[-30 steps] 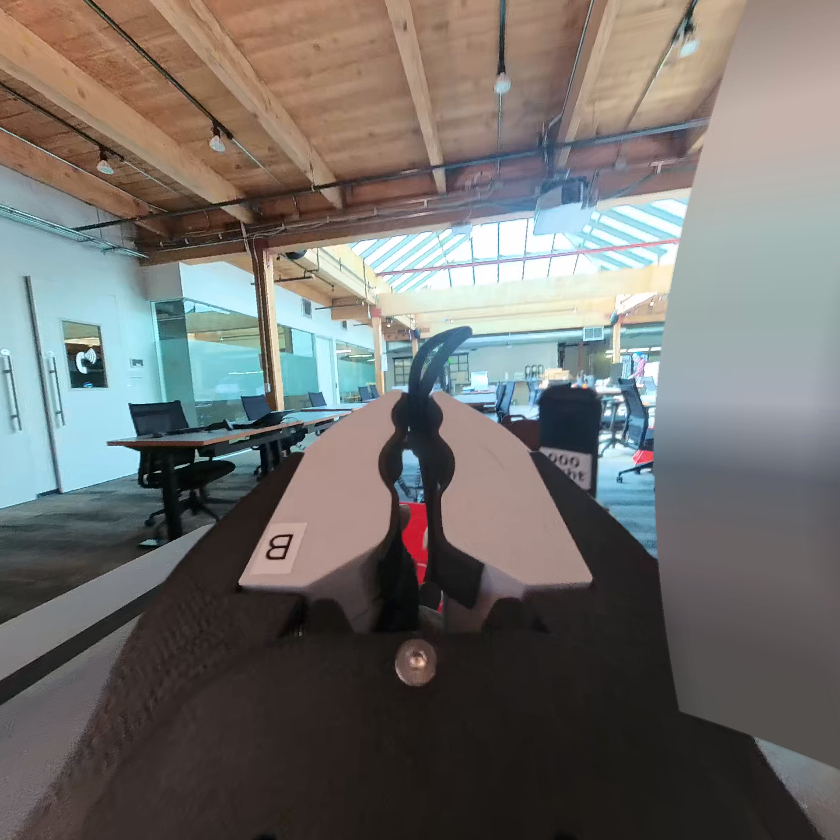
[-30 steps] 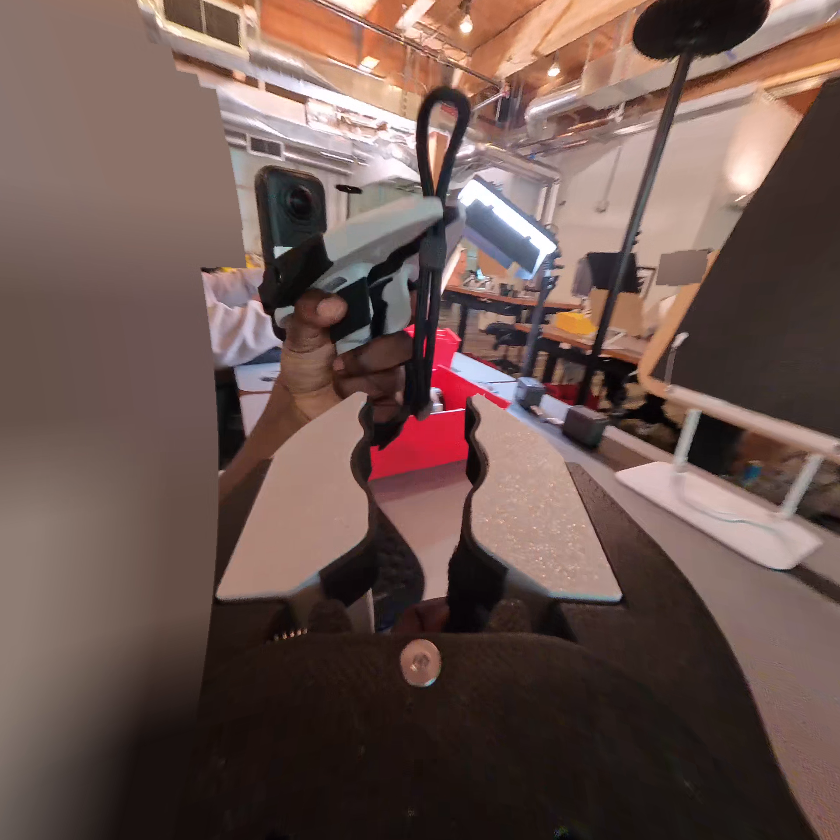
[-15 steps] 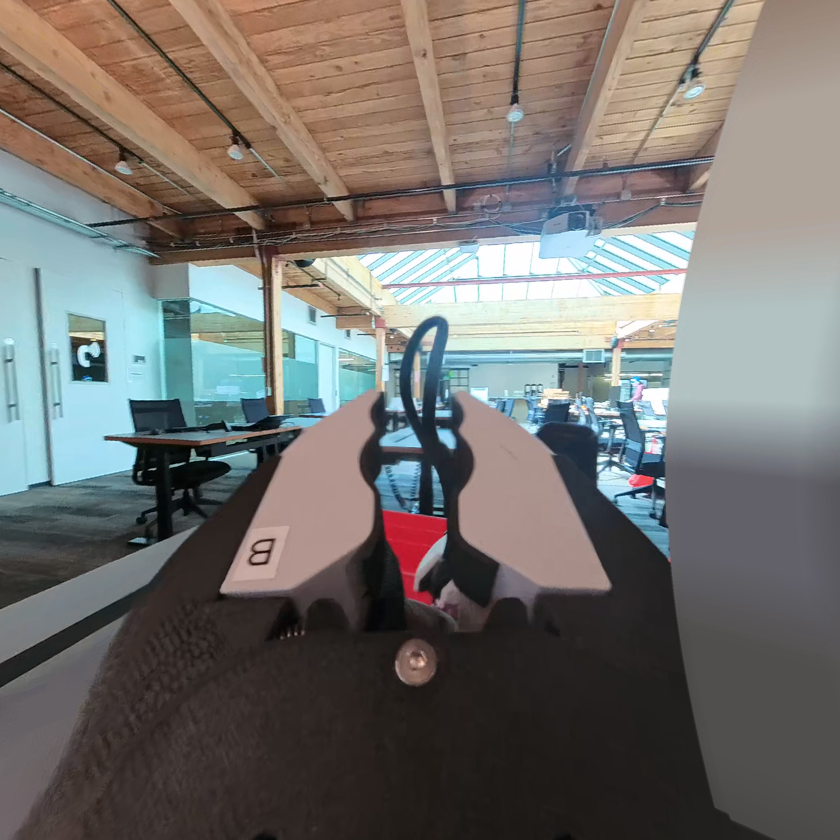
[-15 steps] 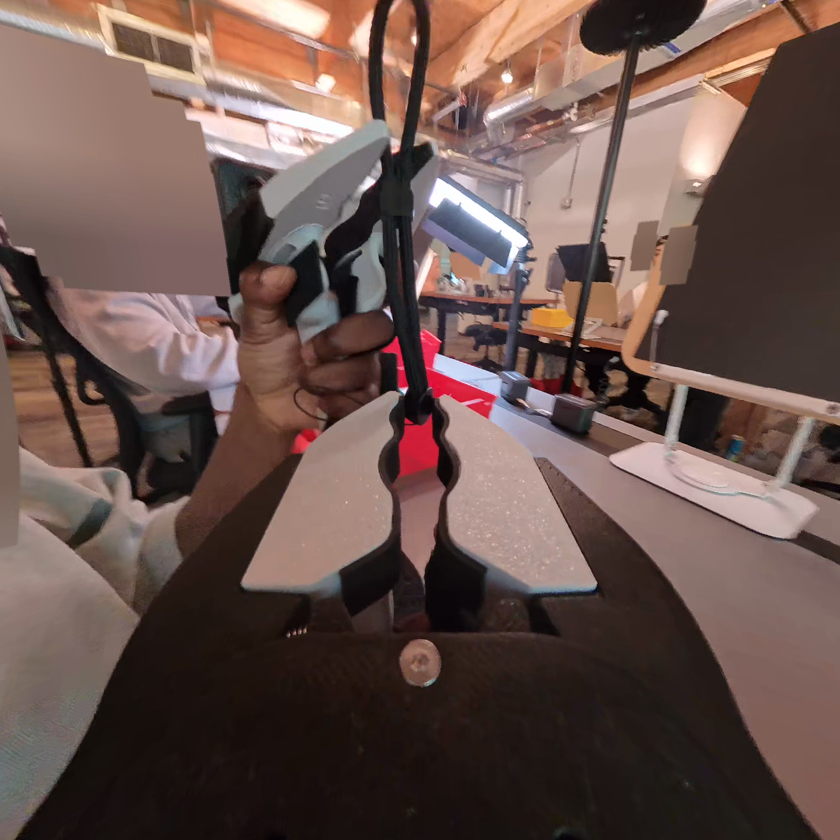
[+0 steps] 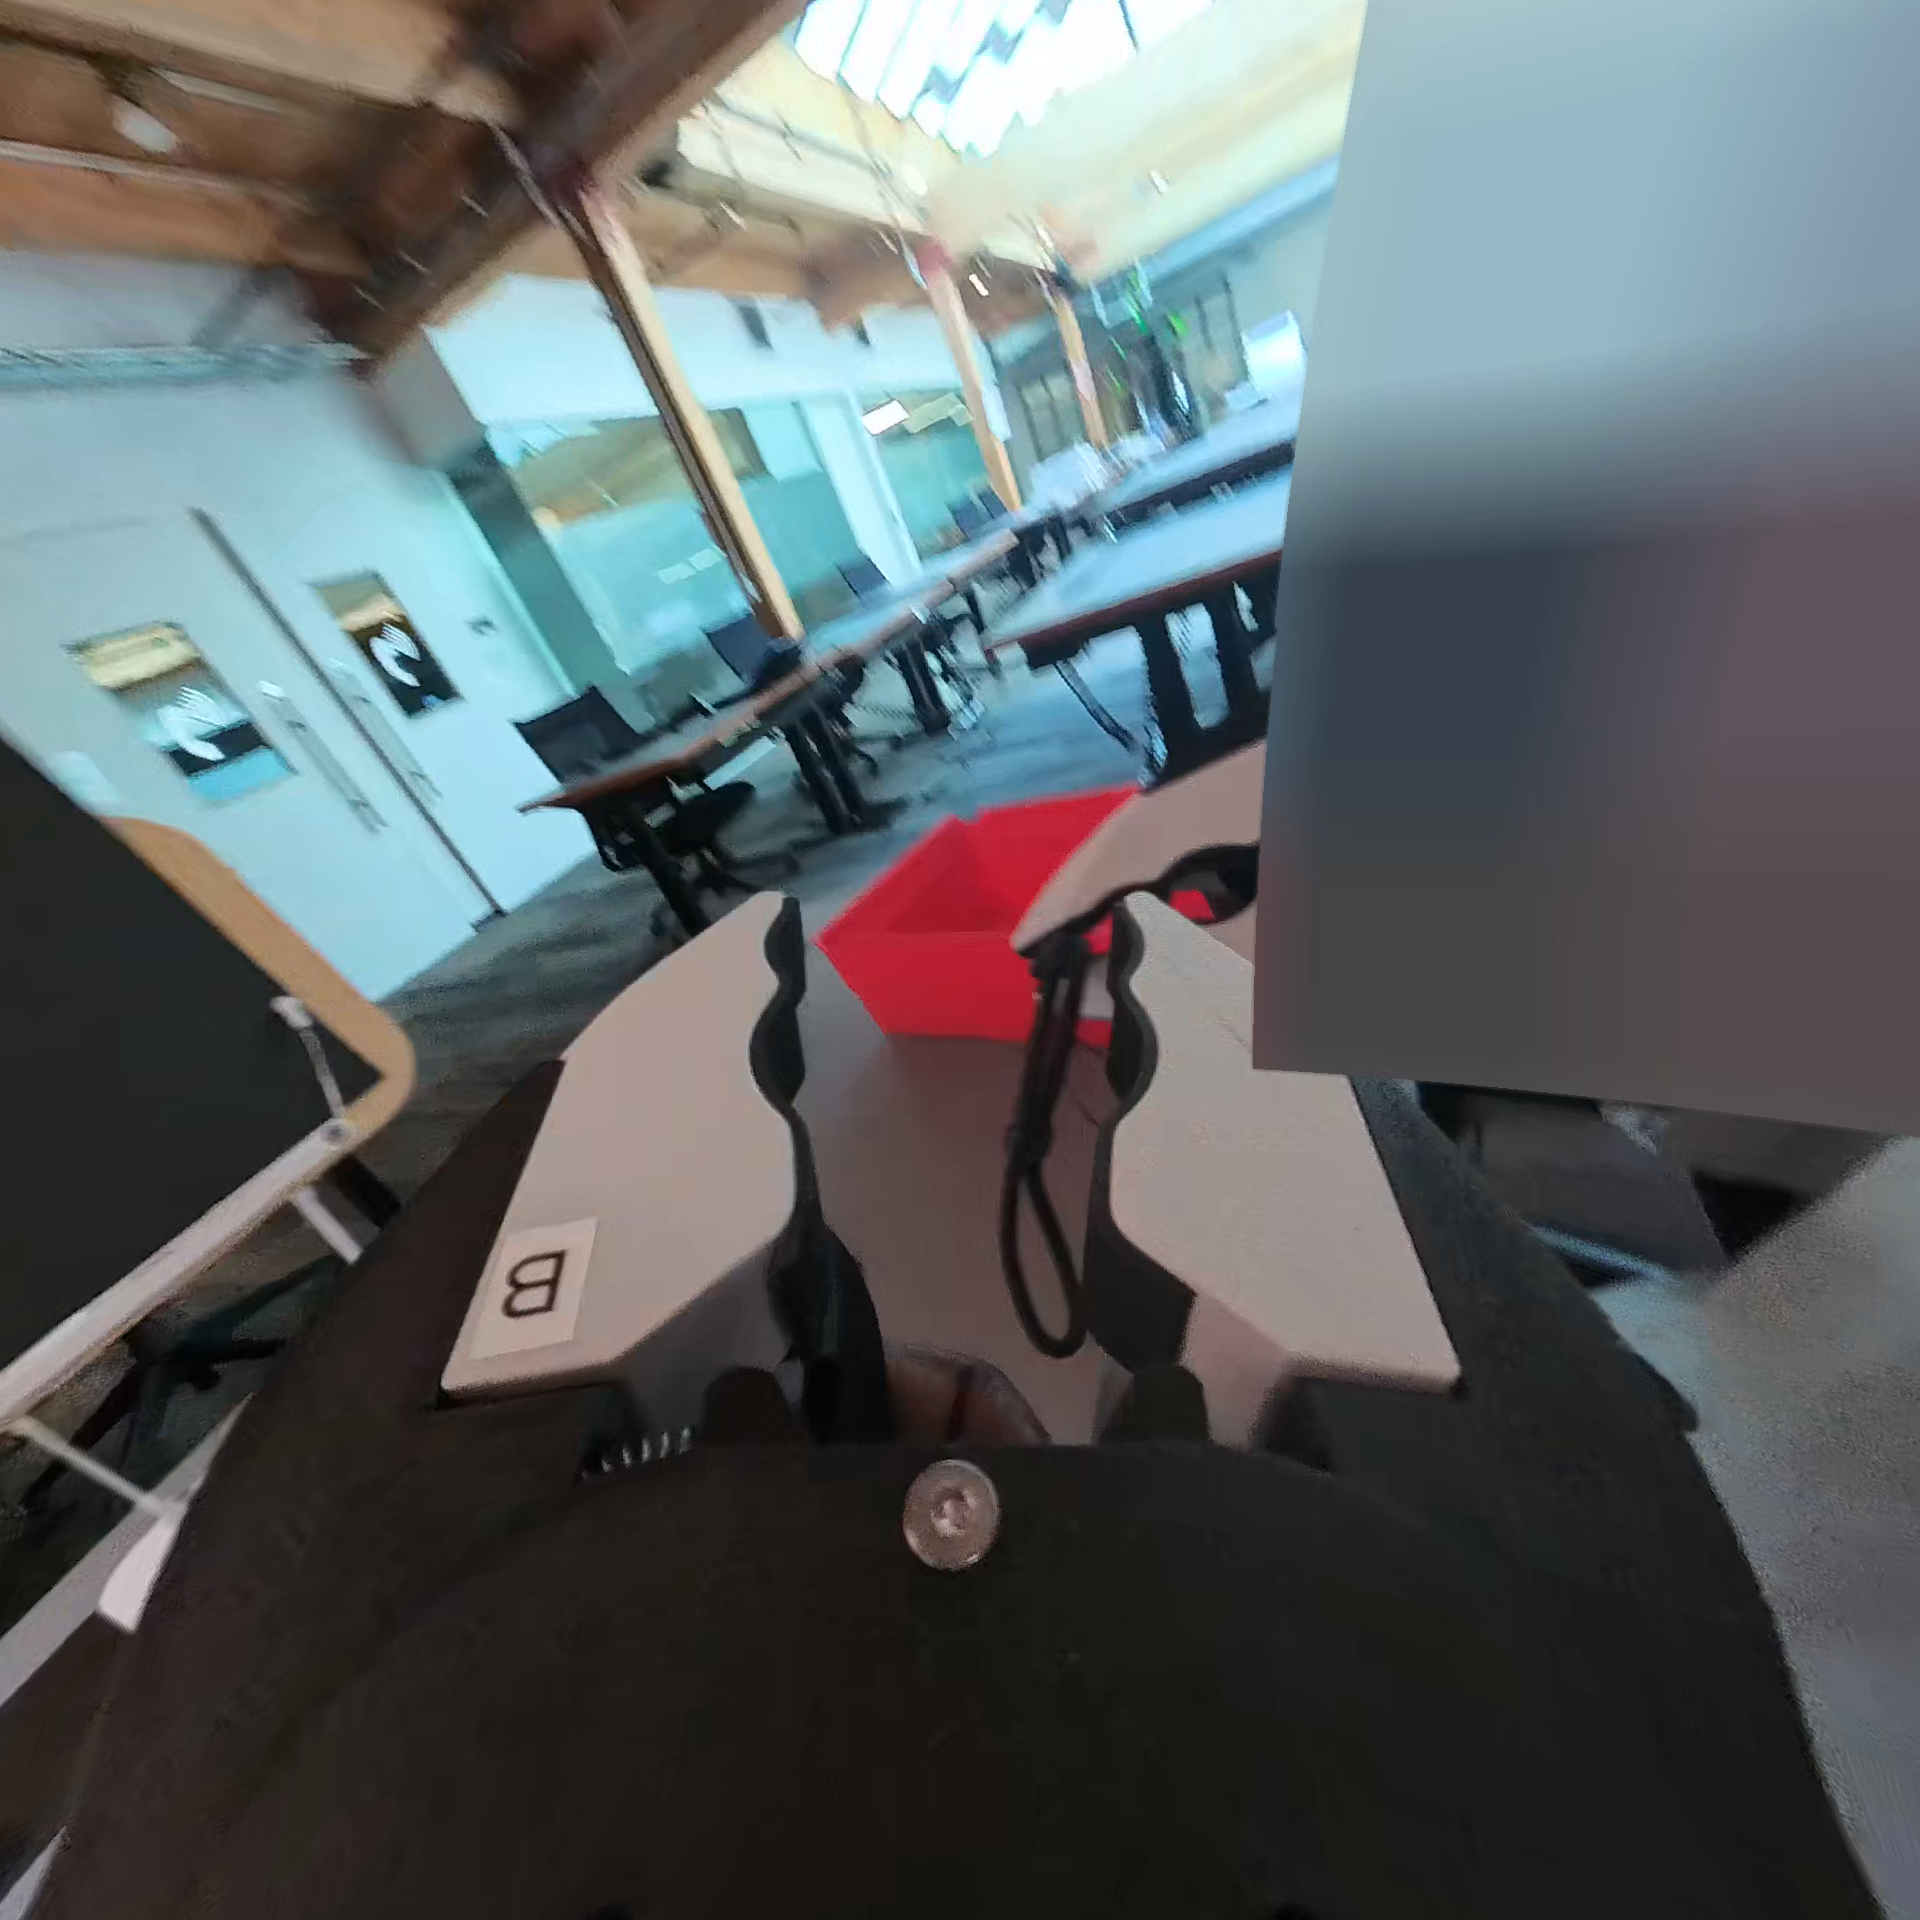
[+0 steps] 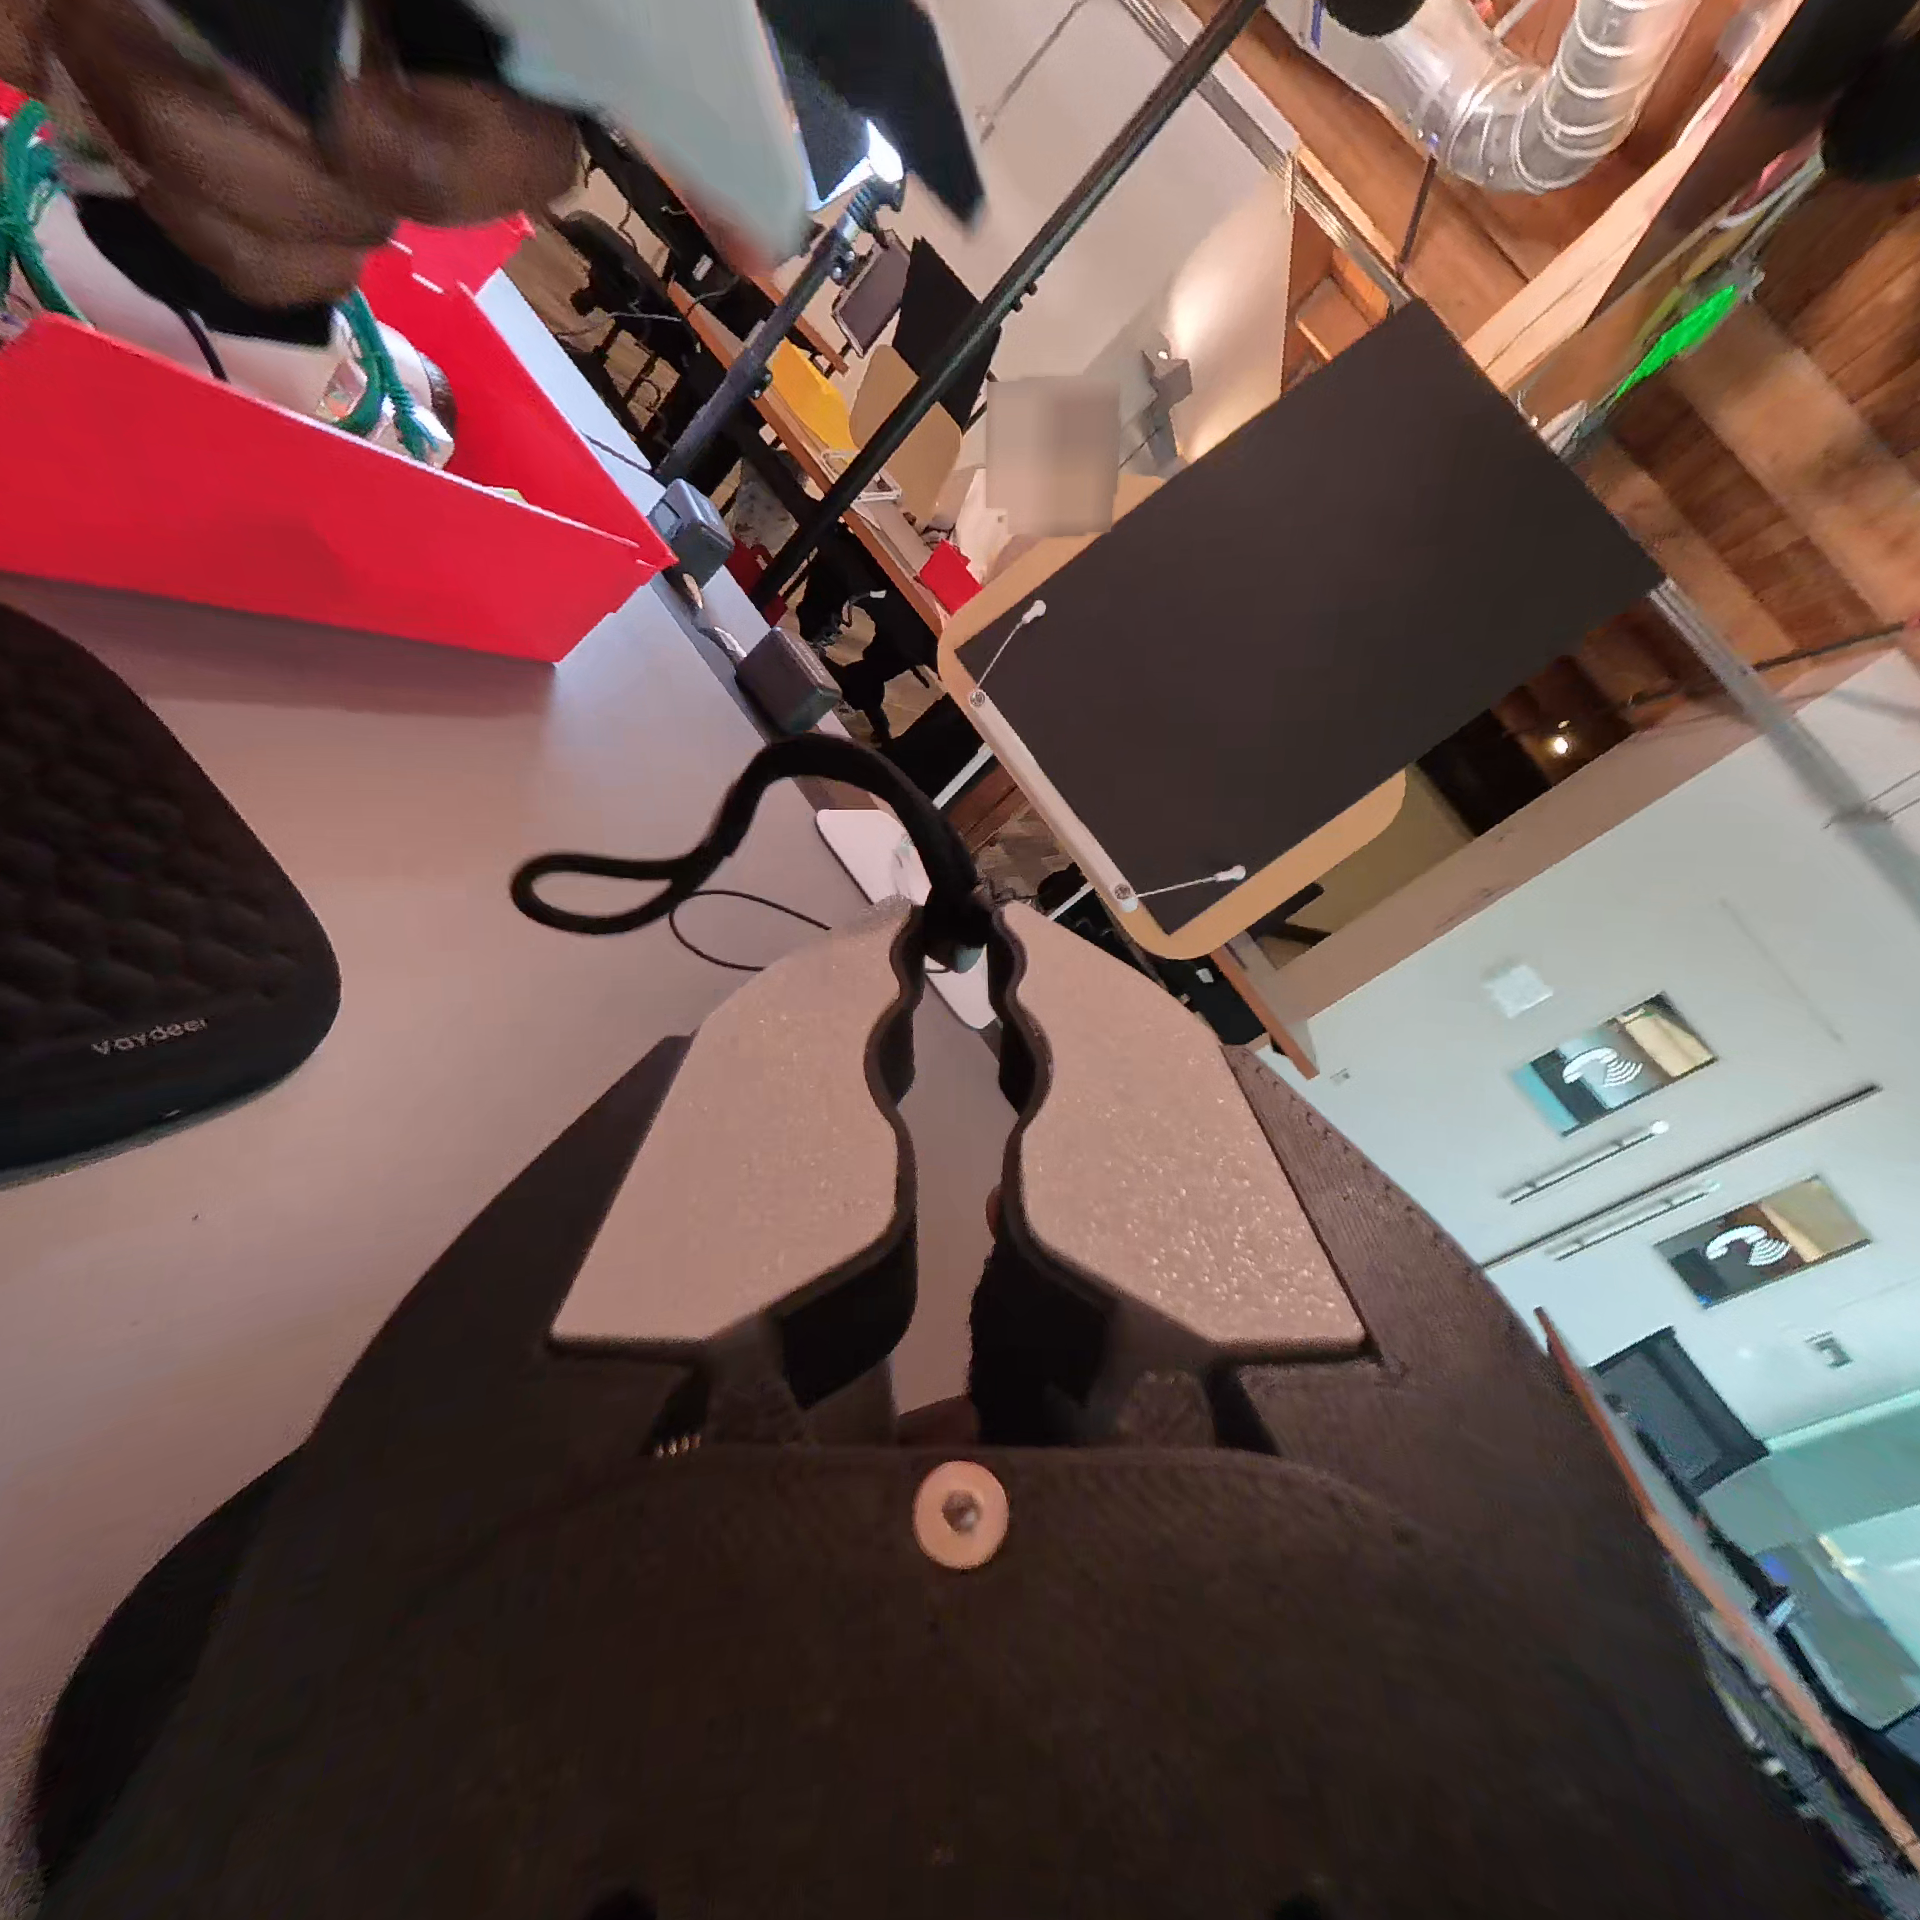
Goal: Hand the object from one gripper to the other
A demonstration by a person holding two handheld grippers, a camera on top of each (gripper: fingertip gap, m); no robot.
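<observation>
Open-plan office in a converted loft, rows of desks [image 5: 790,717] with black office chairs [image 5: 603,748], glass-walled rooms [image 5: 665,520], timber posts [image 5: 675,405], skylights [image 5: 987,52], exposed silver duct [image 6: 1538,94], white doors [image 5: 343,707]

The left hand-held gripper [image 5: 951,1023] stood wide apart, nothing between its fingers but bare grey counter [image 5: 925,1132]. At about one o'clock the right hand-held gripper [image 5: 1091,914] pinched a black cord loop [image 5: 1039,1184], which hung down just beside the left one's right finger [image 5: 1247,1174]. Beyond, at twelve o'clock, a red bin [image 5: 935,935] sat on the counter.
</observation>
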